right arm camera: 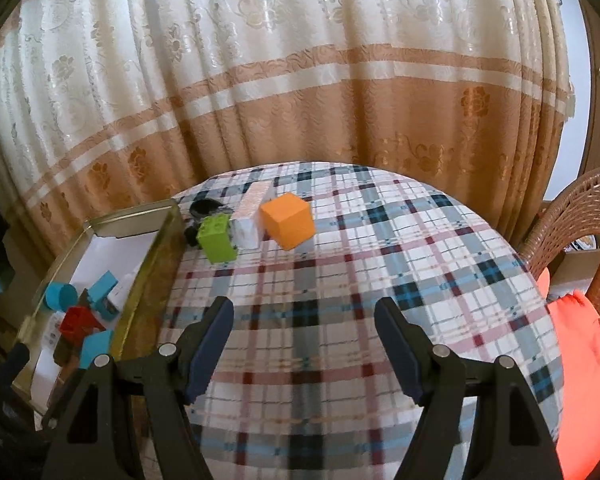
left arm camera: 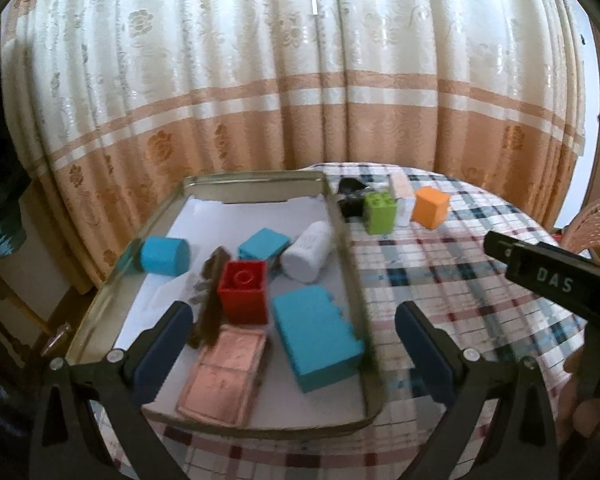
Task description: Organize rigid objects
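A metal tray [left arm camera: 350,264] lined with white paper lies on the plaid tablecloth [right arm camera: 340,280]. In it are a red brick [left arm camera: 244,296], a large blue brick [left arm camera: 316,336], a pink block [left arm camera: 224,376], a blue cylinder [left arm camera: 165,255], a small blue brick [left arm camera: 263,243], a white bottle [left arm camera: 307,251] and a brown piece [left arm camera: 212,300]. Beyond the tray stand a green brick [right arm camera: 216,238], a white block [right arm camera: 250,216], an orange cube [right arm camera: 287,220] and a black object [right arm camera: 204,210]. My left gripper [left arm camera: 292,336] hovers open over the tray's near end. My right gripper [right arm camera: 304,340] is open above bare cloth, well short of the orange cube.
A floral curtain [right arm camera: 300,80] hangs right behind the round table. A wicker chair [right arm camera: 580,208] with an orange-red cushion [right arm camera: 580,360] stands at the right. The right gripper's body [left arm camera: 552,280] shows at the right of the left wrist view.
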The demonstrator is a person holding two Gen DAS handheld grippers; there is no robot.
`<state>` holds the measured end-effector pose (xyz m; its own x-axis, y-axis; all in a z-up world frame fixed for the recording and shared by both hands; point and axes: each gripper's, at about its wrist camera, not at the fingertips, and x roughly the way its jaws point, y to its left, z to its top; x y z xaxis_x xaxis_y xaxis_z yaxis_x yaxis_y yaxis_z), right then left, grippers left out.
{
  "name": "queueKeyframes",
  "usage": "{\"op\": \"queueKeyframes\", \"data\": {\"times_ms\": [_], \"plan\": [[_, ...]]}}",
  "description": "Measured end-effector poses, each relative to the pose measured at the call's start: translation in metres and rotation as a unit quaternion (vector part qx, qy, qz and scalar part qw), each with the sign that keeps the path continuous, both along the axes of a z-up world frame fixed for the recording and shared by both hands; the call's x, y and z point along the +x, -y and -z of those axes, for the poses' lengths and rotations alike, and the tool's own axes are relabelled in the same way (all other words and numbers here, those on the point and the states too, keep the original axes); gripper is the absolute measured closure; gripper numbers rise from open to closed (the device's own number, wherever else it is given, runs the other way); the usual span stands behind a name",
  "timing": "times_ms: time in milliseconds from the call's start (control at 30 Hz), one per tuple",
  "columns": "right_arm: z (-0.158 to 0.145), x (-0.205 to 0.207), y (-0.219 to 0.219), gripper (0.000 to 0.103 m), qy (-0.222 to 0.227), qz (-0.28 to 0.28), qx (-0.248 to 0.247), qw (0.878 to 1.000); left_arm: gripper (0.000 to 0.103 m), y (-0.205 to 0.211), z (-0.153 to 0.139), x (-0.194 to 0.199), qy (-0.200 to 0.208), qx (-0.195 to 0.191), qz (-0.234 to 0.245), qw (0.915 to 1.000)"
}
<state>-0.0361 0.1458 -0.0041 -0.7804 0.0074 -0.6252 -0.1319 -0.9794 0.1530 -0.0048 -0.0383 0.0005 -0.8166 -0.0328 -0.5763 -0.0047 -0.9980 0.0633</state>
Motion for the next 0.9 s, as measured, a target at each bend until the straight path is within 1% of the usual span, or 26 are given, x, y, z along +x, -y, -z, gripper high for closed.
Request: {"op": "queueKeyframes", "data": {"times_ms": [200,400,433,533,667,733,767,800,833,900], "plan": [[-0.006,-0.030,-0.018,0.028,0.011,-0.030,-0.005,0.999,0.001,-0.020,-0.015,-0.016,-0.002,0.005,0.032,0.9995],[0.008,-0.081,-0.025,0.028,0.057,-0.076,-0.008,0.995,0.001,-0.033,-0.021,-0.036,0.007,0.003,0.039,0.9992],[0.011,-0.092,-0.024,0.028,0.067,-0.082,-0.001,0.994,0.001,-0.035,-0.021,-0.039,0.011,0.004,0.041,0.9991],[0.016,-0.113,-0.020,0.028,0.079,-0.101,0.015,0.992,0.001,-0.043,-0.021,-0.050,0.016,-0.005,0.046,0.9988],[0.024,-0.138,-0.015,0.028,0.098,-0.121,0.010,0.988,0.001,-0.051,-0.020,-0.062,0.019,-0.018,0.049,0.9985],[0.028,-0.150,-0.010,0.028,0.104,-0.125,0.031,0.986,0.001,-0.054,-0.019,-0.067,0.020,-0.021,0.051,0.9982],[0.030,-0.155,-0.009,0.030,0.107,-0.127,0.035,0.985,0.001,-0.055,-0.018,-0.069,0.021,-0.023,0.052,0.9982],[0.032,-0.159,-0.009,0.036,0.111,-0.131,0.031,0.985,0.001,-0.056,-0.017,-0.072,0.022,-0.025,0.051,0.9982],[0.034,-0.163,-0.009,0.039,0.116,-0.136,0.022,0.984,0.001,-0.057,-0.016,-0.075,0.023,-0.025,0.050,0.9982],[0.039,-0.171,-0.009,0.053,0.126,-0.146,0.010,0.981,0.001,-0.059,-0.015,-0.080,0.026,-0.025,0.049,0.9981]]}}
